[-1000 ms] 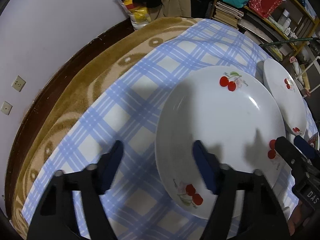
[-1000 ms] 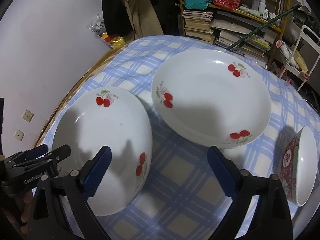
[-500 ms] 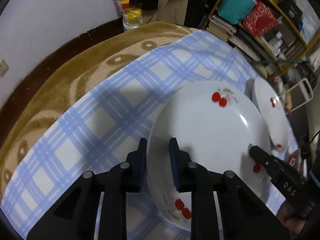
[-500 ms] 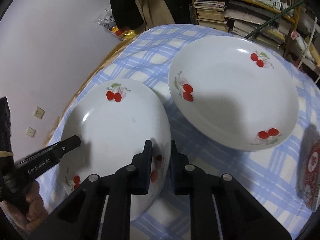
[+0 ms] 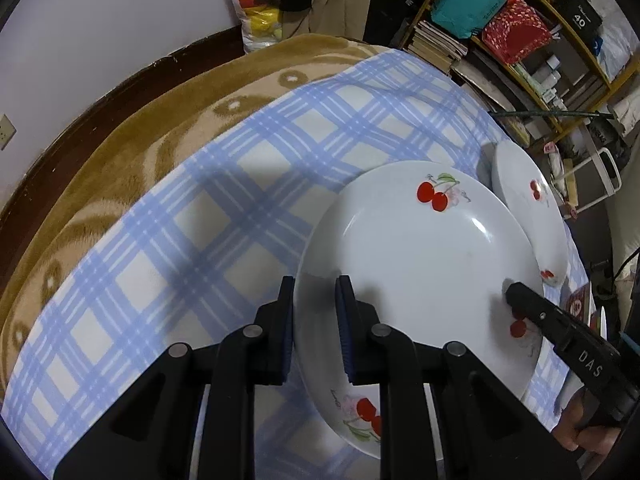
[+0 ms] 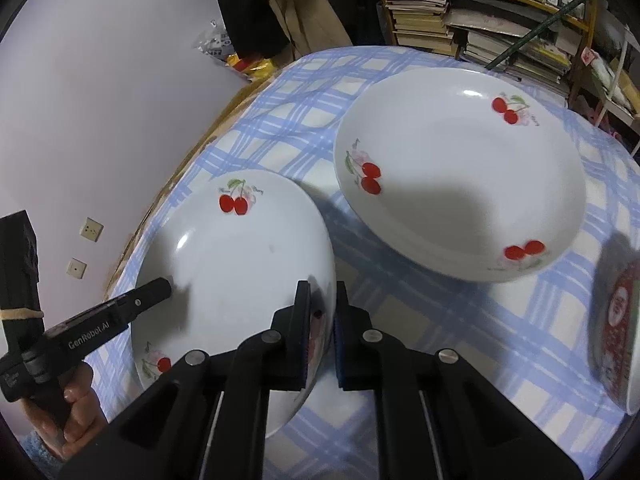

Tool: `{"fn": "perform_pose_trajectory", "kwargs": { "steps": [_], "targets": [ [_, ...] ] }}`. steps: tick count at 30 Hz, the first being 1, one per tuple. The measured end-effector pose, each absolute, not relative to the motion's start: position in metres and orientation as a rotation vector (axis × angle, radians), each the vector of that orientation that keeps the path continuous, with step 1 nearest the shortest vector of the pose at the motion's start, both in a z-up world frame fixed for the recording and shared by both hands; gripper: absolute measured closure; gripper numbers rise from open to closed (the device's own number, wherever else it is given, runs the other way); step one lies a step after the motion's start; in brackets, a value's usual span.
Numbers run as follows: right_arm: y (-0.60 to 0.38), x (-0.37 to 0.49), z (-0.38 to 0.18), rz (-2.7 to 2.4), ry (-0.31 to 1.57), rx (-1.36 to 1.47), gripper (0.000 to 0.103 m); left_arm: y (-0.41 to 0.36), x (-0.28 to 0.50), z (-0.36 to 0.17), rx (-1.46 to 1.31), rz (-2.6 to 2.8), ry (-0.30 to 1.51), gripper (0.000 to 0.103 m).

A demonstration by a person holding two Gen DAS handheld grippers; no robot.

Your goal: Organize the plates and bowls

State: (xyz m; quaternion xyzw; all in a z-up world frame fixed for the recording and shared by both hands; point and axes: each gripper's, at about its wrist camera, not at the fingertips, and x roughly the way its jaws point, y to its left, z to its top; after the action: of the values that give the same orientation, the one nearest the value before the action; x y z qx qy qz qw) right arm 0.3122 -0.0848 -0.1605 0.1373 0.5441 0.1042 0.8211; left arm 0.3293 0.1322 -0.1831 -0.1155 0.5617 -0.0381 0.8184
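Both your grippers clamp opposite rims of 1 glossy white cherry plate (image 5: 420, 264), a shallow round dish with 3 pairs of red cherries printed round its edge.

Your left gripper (image 5: 316, 320) has just been closing, and its blue-padded fingers (image 5: 345, 332) now pinch the plate's rim at 9 o'clock. Your right gripper (image 6: 322, 320) has also closed, nearly fully, with the plate's 3 o'clock rim between its pads.

The plate sits on a soft blue-and-white checked cloth (image 5: 224, 216), which lies over a fuzzy tan blanket (image 5: 132, 168).

The right wrist view alone shows the second cherry plate (image 6: 460, 176) whole, just beside the held one at 1 o'clock, and a red-patterned bowl (image 6: 618, 328) at the 3 o'clock edge; it also shows your left hand (image 6: 68, 408) on the handle. The left wrist view alone shows the blanket's ring pattern and the cluttered shelf (image 5: 532, 40) at 1 o'clock.
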Motion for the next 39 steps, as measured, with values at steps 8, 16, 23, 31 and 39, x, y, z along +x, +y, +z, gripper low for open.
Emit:
{"fn": "perform_pose_trajectory", "kwargs": {
  "steps": [8,16,23,31,39],
  "targets": [
    [-0.103,0.29,-0.139,0.206,1.127,0.294,0.093,0.111,0.303,-0.166,-0.21,-0.115,1.183,0.084],
    [-0.123,0.261,-0.124,0.209,1.11,0.318,0.094,0.099,0.279,-0.154,-0.214,-0.172,1.188,0.084],
    [-0.138,0.227,-0.107,0.215,1.09,0.319,0.094,0.082,0.248,-0.14,-0.174,-0.193,1.178,0.083],
    [-0.158,0.182,-0.105,0.174,1.101,0.318,0.094,0.05,0.207,-0.133,-0.081,-0.203,1.195,0.083],
    [-0.179,0.135,-0.101,0.126,1.079,0.359,0.094,0.029,0.169,-0.129,-0.032,-0.224,1.205,0.083]
  ]
}}
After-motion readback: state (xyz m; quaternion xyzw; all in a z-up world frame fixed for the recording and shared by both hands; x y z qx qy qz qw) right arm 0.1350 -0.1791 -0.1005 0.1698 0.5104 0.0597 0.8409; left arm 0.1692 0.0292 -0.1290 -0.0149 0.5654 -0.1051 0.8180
